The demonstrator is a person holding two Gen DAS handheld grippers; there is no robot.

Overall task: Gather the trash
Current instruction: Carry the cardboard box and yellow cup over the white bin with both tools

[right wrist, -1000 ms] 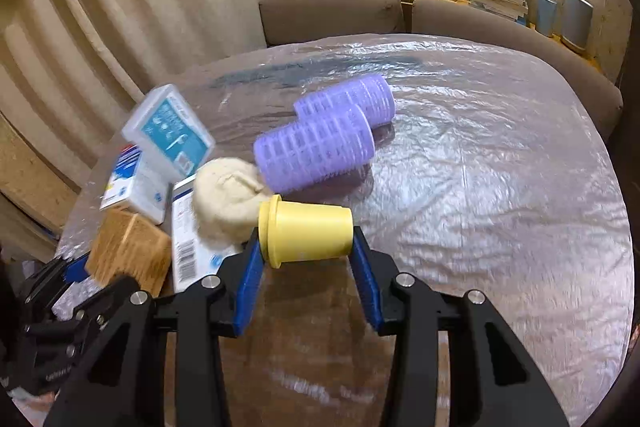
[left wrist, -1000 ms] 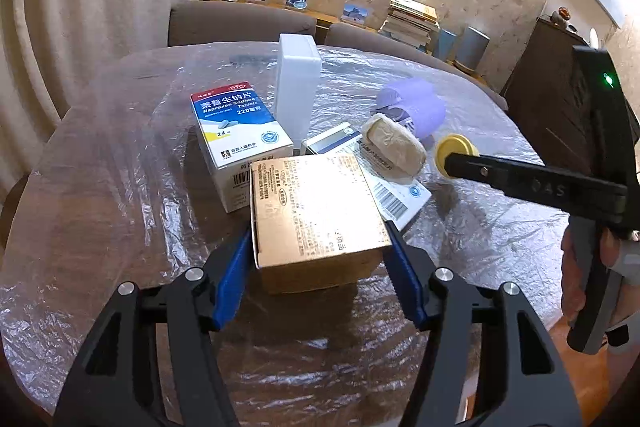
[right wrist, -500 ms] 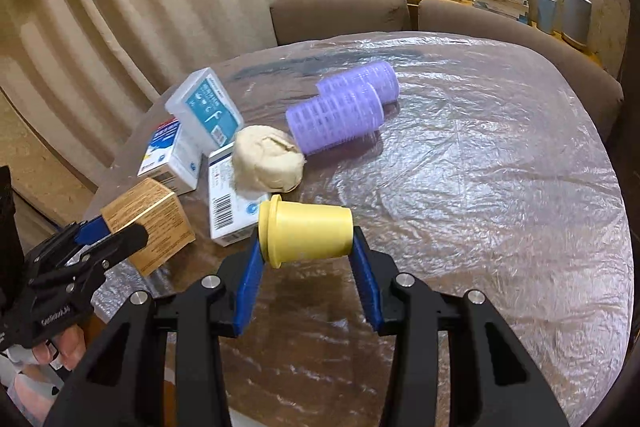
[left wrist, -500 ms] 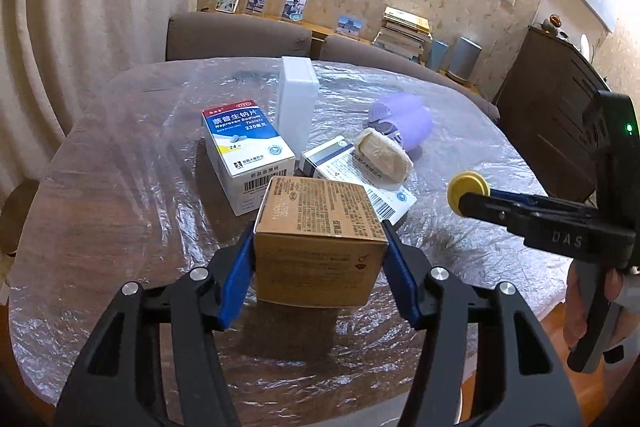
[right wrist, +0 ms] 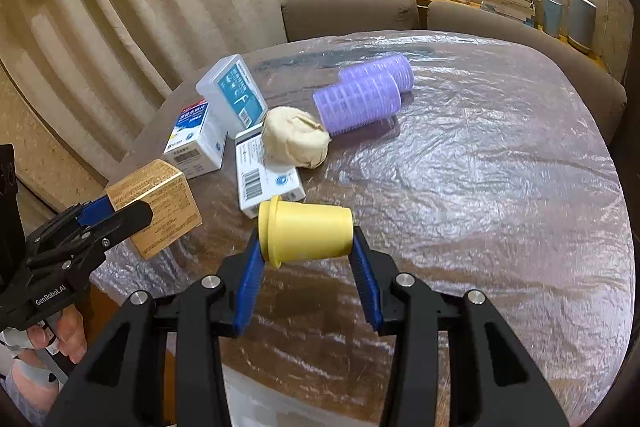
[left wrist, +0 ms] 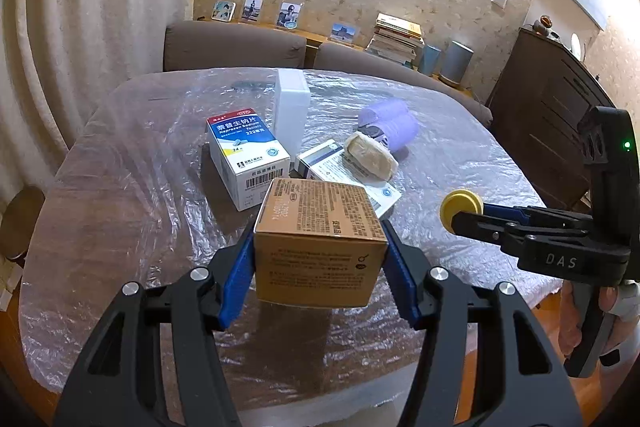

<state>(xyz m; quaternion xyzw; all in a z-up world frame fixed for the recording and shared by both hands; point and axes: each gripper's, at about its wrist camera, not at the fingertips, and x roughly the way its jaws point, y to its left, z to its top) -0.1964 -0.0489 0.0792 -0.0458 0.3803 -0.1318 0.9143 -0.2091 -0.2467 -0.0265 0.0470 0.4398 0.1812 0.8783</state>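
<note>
My left gripper [left wrist: 320, 267] is shut on a brown cardboard box [left wrist: 320, 247] and holds it above the table's near edge; the box also shows in the right wrist view [right wrist: 156, 203]. My right gripper [right wrist: 306, 255] is shut on a yellow plastic cup [right wrist: 306, 233], lying sideways between the pads, above the table; the cup shows in the left wrist view [left wrist: 460, 209]. On the table lie a blue-and-white medicine box [left wrist: 246, 155], a flat white box [right wrist: 266, 175], a beige crumpled wad [right wrist: 296, 141] and two purple hair rollers [right wrist: 364, 93].
A white plastic case [left wrist: 292, 107] stands upright behind the medicine boxes. The round table [right wrist: 500, 187] is covered with crinkled clear plastic. Brown sofa backs [right wrist: 352, 15] stand behind the table, a dark cabinet [left wrist: 552, 115] at the right.
Both grippers have lifted and pulled back toward the table's near edge with the brown box and the yellow cup in them. The other things on the table have not moved.
</note>
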